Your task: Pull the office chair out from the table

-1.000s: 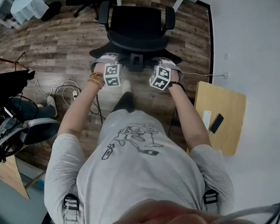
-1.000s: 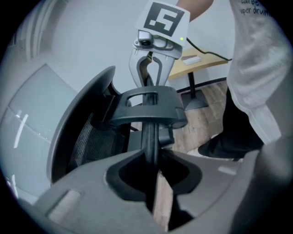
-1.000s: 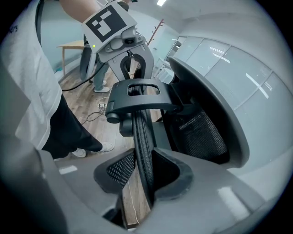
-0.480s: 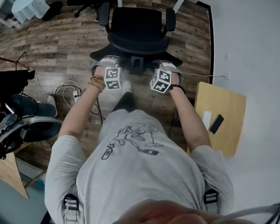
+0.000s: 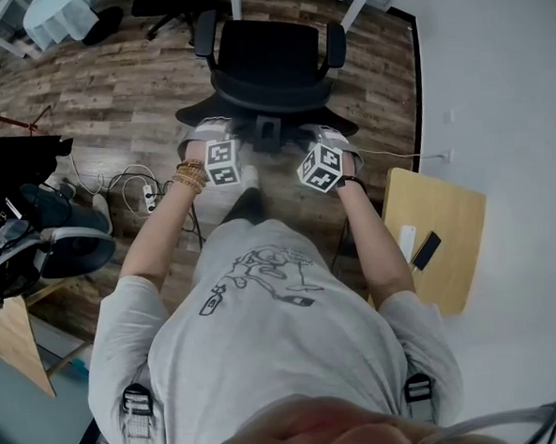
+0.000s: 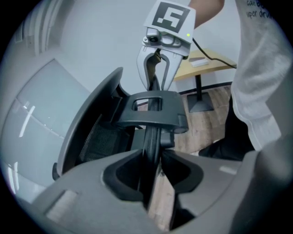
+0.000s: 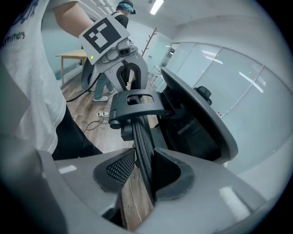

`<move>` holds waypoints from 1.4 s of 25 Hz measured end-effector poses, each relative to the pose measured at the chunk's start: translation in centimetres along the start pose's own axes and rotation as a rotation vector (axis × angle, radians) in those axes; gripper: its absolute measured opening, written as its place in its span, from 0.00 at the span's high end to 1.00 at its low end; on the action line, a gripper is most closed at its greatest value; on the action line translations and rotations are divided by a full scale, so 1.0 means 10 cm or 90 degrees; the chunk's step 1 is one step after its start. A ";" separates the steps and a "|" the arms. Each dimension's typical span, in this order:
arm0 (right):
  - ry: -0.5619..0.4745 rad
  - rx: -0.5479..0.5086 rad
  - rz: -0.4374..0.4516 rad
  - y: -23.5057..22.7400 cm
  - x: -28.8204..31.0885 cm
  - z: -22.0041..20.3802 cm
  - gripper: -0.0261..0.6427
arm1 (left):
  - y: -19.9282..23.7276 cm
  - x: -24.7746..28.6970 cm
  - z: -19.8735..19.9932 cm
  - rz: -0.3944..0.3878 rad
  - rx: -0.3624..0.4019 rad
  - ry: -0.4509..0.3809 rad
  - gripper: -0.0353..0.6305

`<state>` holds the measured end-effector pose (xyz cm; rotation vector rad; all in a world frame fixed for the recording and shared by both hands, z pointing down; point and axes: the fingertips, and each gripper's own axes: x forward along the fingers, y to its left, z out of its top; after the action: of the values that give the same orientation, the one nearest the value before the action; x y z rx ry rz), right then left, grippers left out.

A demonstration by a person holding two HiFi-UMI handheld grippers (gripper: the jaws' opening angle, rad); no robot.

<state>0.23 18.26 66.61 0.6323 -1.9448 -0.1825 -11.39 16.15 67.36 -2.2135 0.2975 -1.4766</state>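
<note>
Office chair (image 5: 270, 57) straddled at the backrest by both grippers

The backrest's top edge (image 6: 151, 137) is seen between the jaws of the left gripper (image 6: 153, 171) and of the right gripper (image 7: 139, 167). Both pairs have just been opening and no longer clamp it, a gap being left beside the edge. The seat lies beyond the fingertips, and the headrest bracket (image 5: 267, 130) lies between the grippers.

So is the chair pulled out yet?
Mostly done, it seems: the office chair stands on open floor. In hand: the left gripper and right gripper straddle the backrest's top edge; their jaws have just been opening, with gaps showing beside it. Left: lift both grippers away.
</note>
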 end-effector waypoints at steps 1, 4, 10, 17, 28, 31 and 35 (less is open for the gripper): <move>-0.006 0.005 -0.001 -0.01 -0.04 0.02 0.76 | 0.02 -0.04 0.01 0.004 -0.007 -0.003 0.76; -0.036 0.035 -0.003 -0.03 -0.18 0.12 0.79 | 0.05 -0.19 0.04 0.017 -0.044 -0.027 0.77; -0.177 0.190 -0.010 -0.10 -0.63 0.48 0.83 | 0.26 -0.74 0.44 0.100 -0.181 -0.187 0.88; -0.355 0.334 -0.051 -0.28 -1.42 0.97 0.88 | 0.35 -1.49 0.98 0.079 -0.392 -0.433 0.94; -0.552 0.444 -0.044 -0.20 -2.40 1.56 0.94 | 0.57 -2.54 1.19 0.151 -0.542 -0.592 0.94; -0.566 0.436 -0.059 -0.16 -2.57 1.61 0.95 | 0.58 -2.66 1.34 0.129 -0.551 -0.629 0.94; -0.572 0.431 -0.072 -0.18 -2.67 1.63 0.95 | 0.63 -2.74 1.46 0.138 -0.531 -0.646 0.94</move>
<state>-4.75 27.75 37.21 1.2518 -2.8682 0.1750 -8.58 25.95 37.33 -3.0771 0.8484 0.0696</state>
